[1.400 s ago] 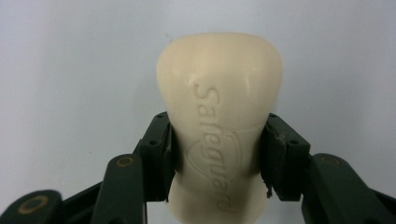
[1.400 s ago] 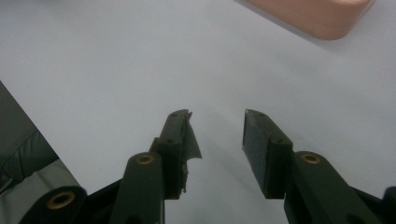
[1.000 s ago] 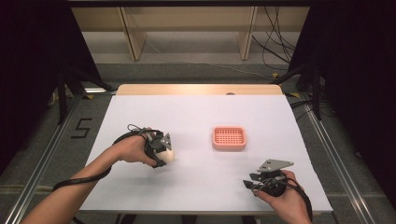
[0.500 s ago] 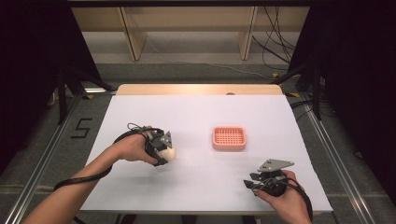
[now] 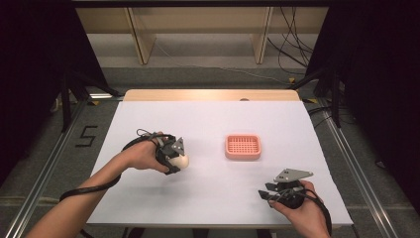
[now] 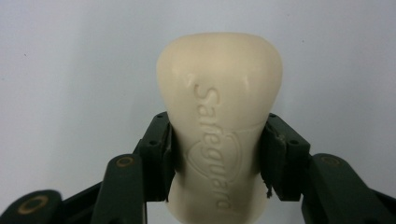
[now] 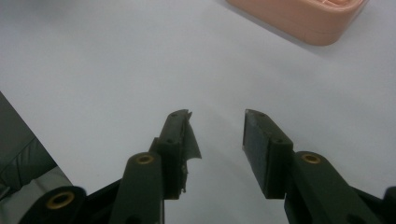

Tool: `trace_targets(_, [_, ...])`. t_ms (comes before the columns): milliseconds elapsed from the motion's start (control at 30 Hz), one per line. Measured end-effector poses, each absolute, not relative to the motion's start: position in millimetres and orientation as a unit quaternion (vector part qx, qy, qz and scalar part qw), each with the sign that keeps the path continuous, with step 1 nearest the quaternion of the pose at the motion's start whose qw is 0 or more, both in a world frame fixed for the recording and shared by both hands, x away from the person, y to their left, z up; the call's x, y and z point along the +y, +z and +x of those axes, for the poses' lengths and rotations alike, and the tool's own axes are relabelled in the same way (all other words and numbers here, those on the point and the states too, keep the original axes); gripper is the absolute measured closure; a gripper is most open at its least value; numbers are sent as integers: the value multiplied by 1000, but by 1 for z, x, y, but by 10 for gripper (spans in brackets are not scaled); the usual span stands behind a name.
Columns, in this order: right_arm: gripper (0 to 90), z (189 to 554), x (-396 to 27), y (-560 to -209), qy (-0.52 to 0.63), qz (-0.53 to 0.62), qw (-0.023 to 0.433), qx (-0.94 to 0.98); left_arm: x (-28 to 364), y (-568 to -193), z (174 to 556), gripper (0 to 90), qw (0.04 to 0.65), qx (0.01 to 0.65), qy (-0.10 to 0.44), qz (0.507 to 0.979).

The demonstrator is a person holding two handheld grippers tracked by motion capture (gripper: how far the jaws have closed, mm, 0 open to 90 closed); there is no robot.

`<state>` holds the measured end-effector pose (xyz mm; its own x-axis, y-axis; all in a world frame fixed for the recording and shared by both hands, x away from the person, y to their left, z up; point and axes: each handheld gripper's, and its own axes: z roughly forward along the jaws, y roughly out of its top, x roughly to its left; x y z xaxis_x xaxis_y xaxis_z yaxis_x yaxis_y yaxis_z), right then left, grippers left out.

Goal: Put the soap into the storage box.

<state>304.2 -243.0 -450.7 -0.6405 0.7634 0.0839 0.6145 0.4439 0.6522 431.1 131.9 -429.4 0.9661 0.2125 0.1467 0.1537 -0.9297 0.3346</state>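
Observation:
A cream bar of soap (image 6: pixel 219 116) stamped "Safeguard" is clamped between the two black jaws of my left gripper (image 6: pixel 217 158), the pads pressing on its sides. In the high view the left gripper (image 5: pixel 174 159) holds the soap (image 5: pixel 181 161) at the left middle of the white table. A pink soap dish (image 5: pixel 242 147) with a ribbed floor sits to its right, apart from both grippers. My right gripper (image 5: pixel 267 194) rests near the front right edge, open with nothing between its jaws. In the right gripper view the gripper (image 7: pixel 217 126) stands over bare table, with the dish's corner (image 7: pixel 308 18) at the top.
The white table (image 5: pixel 213 119) ends in a wooden strip at the back. Metal rails run along both sides. Black cables trail from each gripper. Shelving legs and floor cables lie beyond the far edge.

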Motion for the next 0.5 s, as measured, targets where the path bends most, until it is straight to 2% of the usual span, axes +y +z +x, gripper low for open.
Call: trace_targets(500, [608, 304, -243, -450, 338, 412, 118, 838, 124, -423, 434, 498, 174, 89, 98, 976])
